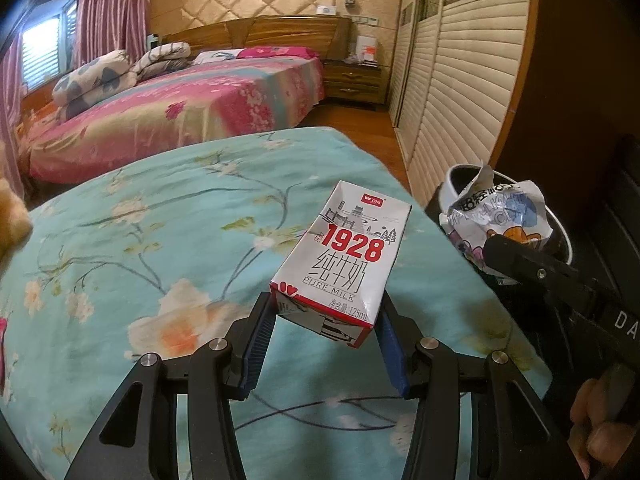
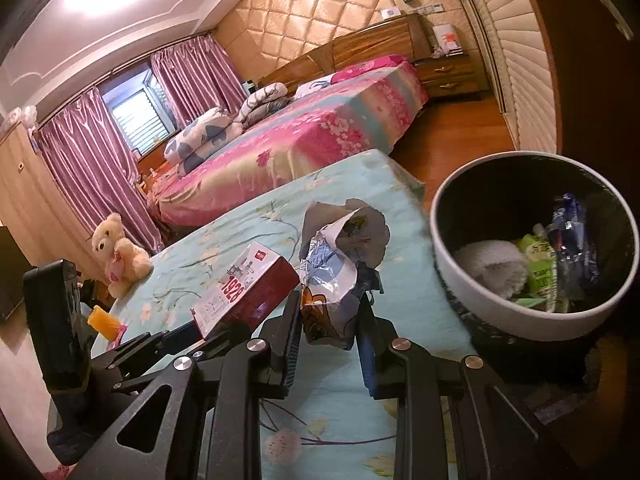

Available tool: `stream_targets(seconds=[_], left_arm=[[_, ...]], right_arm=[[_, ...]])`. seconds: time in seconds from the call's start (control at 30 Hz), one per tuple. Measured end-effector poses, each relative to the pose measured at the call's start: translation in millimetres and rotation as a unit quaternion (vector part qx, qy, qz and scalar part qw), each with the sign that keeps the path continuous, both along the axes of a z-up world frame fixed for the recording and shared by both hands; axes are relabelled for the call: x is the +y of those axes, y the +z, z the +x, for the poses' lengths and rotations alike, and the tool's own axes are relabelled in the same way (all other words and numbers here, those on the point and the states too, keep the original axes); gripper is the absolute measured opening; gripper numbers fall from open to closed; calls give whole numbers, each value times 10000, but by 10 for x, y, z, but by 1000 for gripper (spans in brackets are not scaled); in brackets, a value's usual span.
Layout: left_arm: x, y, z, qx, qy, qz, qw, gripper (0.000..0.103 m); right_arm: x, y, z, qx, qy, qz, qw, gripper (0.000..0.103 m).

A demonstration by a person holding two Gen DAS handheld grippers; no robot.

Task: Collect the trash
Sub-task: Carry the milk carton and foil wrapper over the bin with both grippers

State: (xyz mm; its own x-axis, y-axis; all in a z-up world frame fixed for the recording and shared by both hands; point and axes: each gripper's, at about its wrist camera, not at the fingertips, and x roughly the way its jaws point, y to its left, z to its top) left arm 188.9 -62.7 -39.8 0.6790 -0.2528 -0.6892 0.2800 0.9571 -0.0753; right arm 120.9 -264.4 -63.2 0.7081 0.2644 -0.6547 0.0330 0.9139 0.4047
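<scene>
In the left wrist view a white and red milk carton (image 1: 344, 256) marked 1928 is clamped by its lower end between the blue pads of my left gripper (image 1: 326, 308), above the turquoise floral bed cover (image 1: 160, 240). At the right of that view my right gripper (image 1: 498, 250) holds a crumpled printed wrapper (image 1: 500, 216) in front of the bin (image 1: 454, 182). The right wrist view shows my right gripper (image 2: 330, 304) shut on that wrapper (image 2: 340, 256), with the carton (image 2: 244, 288) to its left. The white bin (image 2: 480, 280), black inside, stands to the right and holds several pieces of trash.
A teddy bear (image 2: 120, 256) and an orange item (image 2: 104, 322) lie on the cover at the far left. Behind are a pink floral bed (image 1: 180, 108), wooden floor and louvred wardrobe doors (image 1: 460, 92). A person's hand (image 1: 600, 436) grips the right tool.
</scene>
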Motion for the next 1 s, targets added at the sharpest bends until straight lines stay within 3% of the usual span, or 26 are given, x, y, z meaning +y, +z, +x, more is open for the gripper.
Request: stream_targets(seconds=[1.0], left_arm=[[-815, 131, 42, -174, -704, 96, 9973, 48]], right_arm=[[-818, 117, -324, -116, -847, -145, 9962, 25]])
